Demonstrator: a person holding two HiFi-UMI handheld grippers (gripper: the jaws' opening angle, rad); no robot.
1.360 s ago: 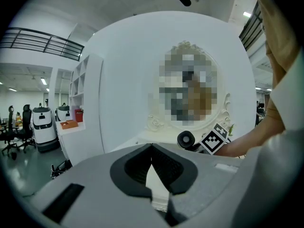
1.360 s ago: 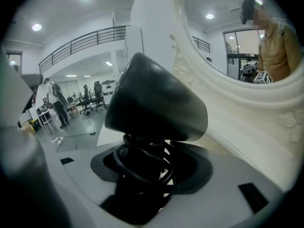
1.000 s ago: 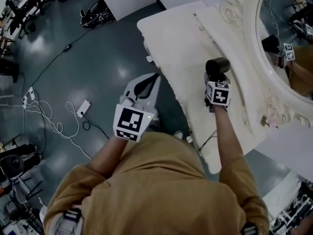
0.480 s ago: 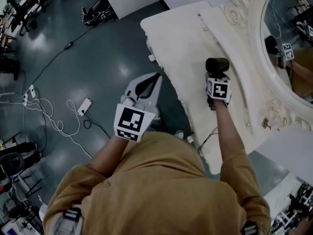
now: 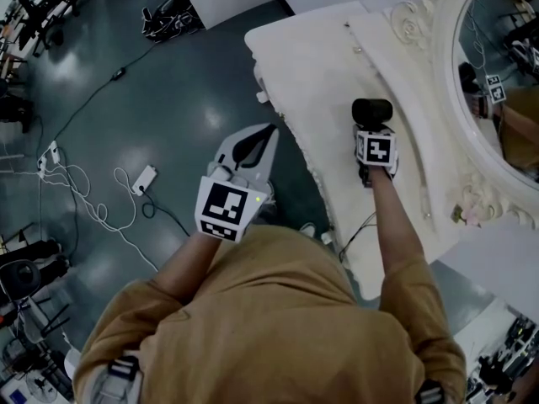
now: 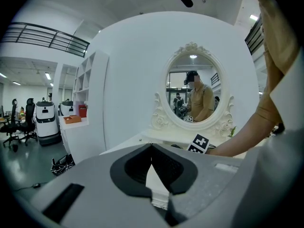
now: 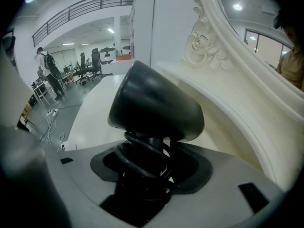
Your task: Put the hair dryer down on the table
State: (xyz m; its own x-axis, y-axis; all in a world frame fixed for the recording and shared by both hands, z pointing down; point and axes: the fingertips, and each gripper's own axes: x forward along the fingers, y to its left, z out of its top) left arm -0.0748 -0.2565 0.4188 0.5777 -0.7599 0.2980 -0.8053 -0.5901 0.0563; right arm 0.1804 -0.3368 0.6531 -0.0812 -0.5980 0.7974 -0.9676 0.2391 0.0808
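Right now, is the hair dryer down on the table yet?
Not quite. Done: the black hair dryer, cord coiled round its handle, is above the white dressing table. In hand: the right gripper has its jaws clamped on the handle. Left: set it on the tabletop and open the jaws. The left gripper, shut and empty, hangs beside the table.
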